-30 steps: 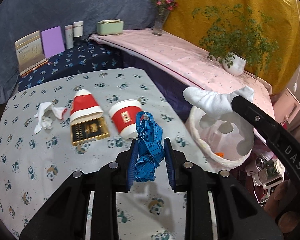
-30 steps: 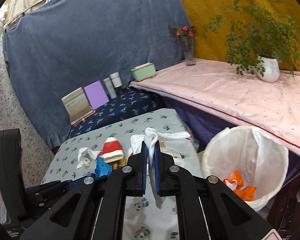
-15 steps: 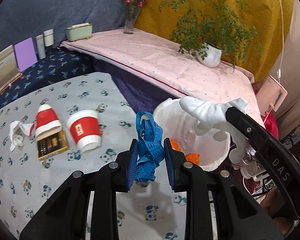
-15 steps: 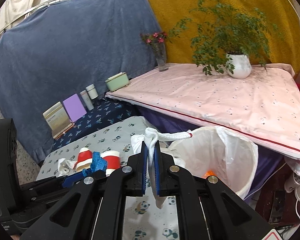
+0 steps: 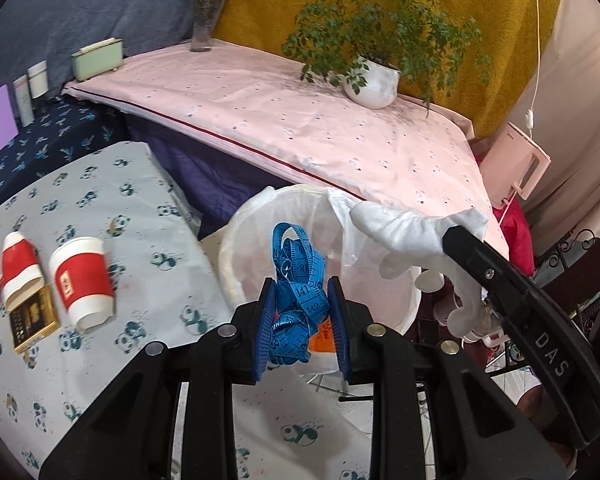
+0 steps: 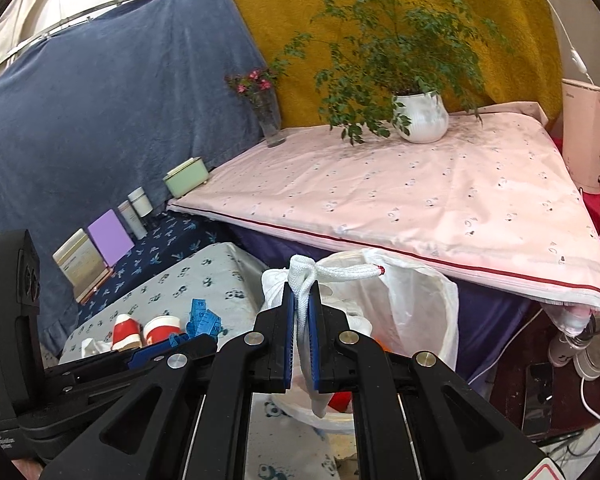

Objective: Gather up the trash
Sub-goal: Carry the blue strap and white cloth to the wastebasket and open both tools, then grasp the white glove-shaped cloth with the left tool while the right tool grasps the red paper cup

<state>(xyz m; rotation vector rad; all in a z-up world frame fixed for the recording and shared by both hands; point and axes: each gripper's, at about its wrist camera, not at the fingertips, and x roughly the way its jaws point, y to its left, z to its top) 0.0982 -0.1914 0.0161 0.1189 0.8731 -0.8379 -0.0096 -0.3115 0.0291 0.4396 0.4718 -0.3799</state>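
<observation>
Here, left gripper (image 5: 302, 312) pinching bunched blue tape measure (image 5: 298, 280) just over the lined bin (image 5: 240, 232); right gripper (image 6: 301, 336) clamping tight on white cloth (image 6: 304, 280) above that bin's near rim. Beyond, left of the bin, red paper cup (image 5: 82, 276) lying on panda-print table (image 5: 100, 200).

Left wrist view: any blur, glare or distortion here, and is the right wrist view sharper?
Left wrist view: strong fisheye bending with dark corners, the paper cup slightly motion-smeared, the tape measure in the left claw sharp. Right wrist view: same distortion, crisp throughout, the white rope in the right claw sharp; no harsh glare.
</observation>
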